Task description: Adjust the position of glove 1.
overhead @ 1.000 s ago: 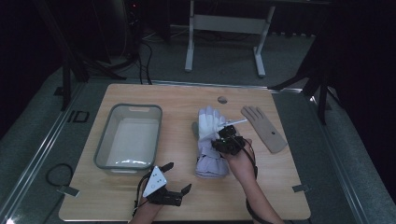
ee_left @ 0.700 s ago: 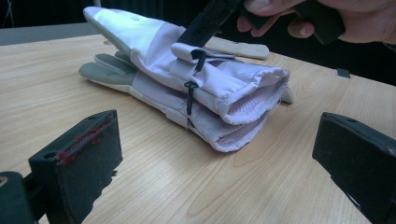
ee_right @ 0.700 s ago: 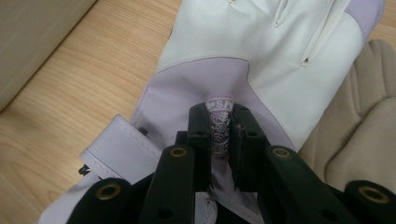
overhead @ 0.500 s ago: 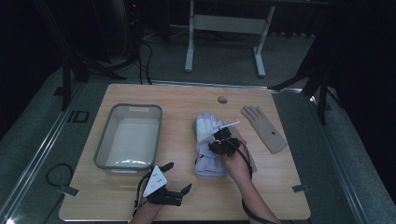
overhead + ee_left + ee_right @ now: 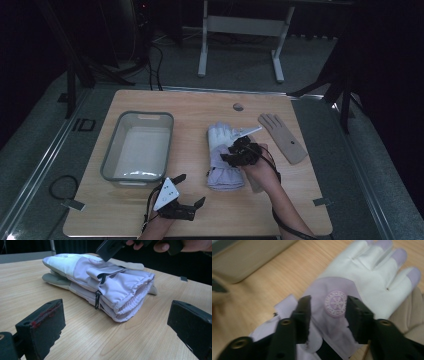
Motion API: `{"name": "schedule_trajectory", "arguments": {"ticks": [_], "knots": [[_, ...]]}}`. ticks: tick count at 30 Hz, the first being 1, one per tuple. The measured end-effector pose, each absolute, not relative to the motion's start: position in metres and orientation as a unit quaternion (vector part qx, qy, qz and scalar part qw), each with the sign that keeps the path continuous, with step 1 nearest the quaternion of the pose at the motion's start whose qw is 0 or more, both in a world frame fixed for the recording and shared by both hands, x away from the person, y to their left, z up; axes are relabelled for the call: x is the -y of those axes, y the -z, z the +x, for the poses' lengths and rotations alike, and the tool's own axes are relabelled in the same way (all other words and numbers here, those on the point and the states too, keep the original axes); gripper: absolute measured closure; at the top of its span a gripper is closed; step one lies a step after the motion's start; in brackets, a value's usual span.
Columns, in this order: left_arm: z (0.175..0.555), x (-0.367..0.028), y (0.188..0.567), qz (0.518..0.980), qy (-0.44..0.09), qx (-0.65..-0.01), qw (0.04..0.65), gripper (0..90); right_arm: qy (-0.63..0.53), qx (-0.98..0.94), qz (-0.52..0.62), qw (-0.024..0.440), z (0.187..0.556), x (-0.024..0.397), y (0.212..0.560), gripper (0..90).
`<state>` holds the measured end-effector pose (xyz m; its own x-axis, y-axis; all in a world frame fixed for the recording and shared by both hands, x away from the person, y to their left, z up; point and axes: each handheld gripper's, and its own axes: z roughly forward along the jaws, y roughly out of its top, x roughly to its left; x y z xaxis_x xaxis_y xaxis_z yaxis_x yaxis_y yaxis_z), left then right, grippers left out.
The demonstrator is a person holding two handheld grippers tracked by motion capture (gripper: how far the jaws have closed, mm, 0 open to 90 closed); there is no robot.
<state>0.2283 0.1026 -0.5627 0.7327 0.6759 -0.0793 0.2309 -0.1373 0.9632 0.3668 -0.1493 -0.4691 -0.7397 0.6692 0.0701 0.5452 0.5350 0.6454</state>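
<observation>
Hovering low over the pale purple and white glove (image 5: pixel 225 157), the right gripper (image 5: pixel 239 154) looks ready to take hold of it. Its fingers (image 5: pixel 303 315) are apart, one on each side of the round snowflake badge (image 5: pixel 335 304), and they do not pinch any cloth yet. It looks like the step is grabbing the glove, so the next move is likely to go down a bit and squeeze the fingers onto it. The glove lies near the middle of the tabletop (image 5: pixel 185 107), on what may be a second glove. The left gripper (image 5: pixel 181 206) sits near the front edge with its fingers wide apart, holding nothing. The grey bin (image 5: pixel 112 155) to the left looks empty. A flat wooden hand shape (image 5: pixel 282 137) lies to the right.
</observation>
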Motion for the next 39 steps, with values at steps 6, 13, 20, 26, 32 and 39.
{"name": "schedule_trajectory", "arguments": {"ticks": [6, 13, 20, 26, 32, 39], "knots": [[0.231, -0.103, 0.563, 0.73, -0.183, -0.317, 0.577, 1.4, -0.366, -0.87, 0.321, 0.076, 0.363, 0.168, 0.466, 43.4], [0.232, -0.099, 0.561, 0.741, -0.179, -0.327, 0.558, 1.4, -0.412, -0.844, 0.337, 0.064, 0.361, 0.201, 0.474, 14.3], [0.237, -0.097, 0.552, 0.746, -0.171, -0.34, 0.546, 1.4, -0.414, -0.846, 0.314, 0.121, 0.35, 0.231, 0.491, 13.9], [0.243, -0.093, 0.544, 0.753, -0.163, -0.337, 0.542, 1.5, -0.432, -0.836, 0.3, 0.154, 0.342, 0.248, 0.503, 14.1], [0.253, -0.085, 0.531, 0.764, -0.142, -0.339, 0.531, 1.5, -0.472, -0.807, 0.302, 0.184, 0.336, 0.253, 0.504, 13.9], [0.267, -0.072, 0.515, 0.779, -0.131, -0.352, 0.502, 1.5, -0.491, -0.791, 0.328, 0.162, 0.338, 0.248, 0.499, 14.4]]}}
